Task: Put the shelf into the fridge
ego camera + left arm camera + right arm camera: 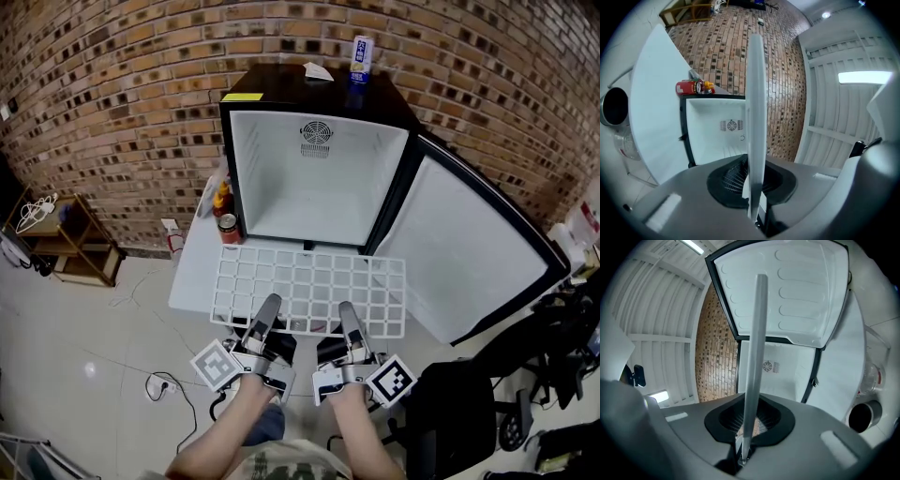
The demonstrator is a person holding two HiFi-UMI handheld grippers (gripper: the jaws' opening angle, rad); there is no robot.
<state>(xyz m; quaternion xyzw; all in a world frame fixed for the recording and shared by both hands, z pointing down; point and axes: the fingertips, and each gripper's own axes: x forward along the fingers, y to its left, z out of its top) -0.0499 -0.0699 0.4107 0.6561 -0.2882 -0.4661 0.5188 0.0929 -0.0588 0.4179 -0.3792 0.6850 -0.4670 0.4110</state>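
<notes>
I have the shelf (309, 286), a white wire grid, clamped in both claws along its near edge. It sits in the lower middle of the head view. The left claw (265, 319) grips left of the middle and the right claw (349, 323) grips right of it. In each gripper view the shelf runs edge-on straight up the frame, with that claw's jaws closed tight on its rim.

The shelf lies roughly flat in front of the fridge (242, 169) and is not yet inside. Its far edge comes up close to the bottom lip of the opening, but I cannot tell whether it touches. The white cavity is in the upper middle of the frame, with a round fan grille (316, 132) on its back wall. The door (469, 253) hangs wide open toward the right.

The fridge stands on a white counter (192, 267). A sauce bottle (223, 199) and a red-lidded jar (229, 228) stand on the counter just beside the fridge's left wall. On top of the fridge, at the top of the frame, there is a can (361, 58) near the back edge and a small white scrap (318, 71) to its left.
</notes>
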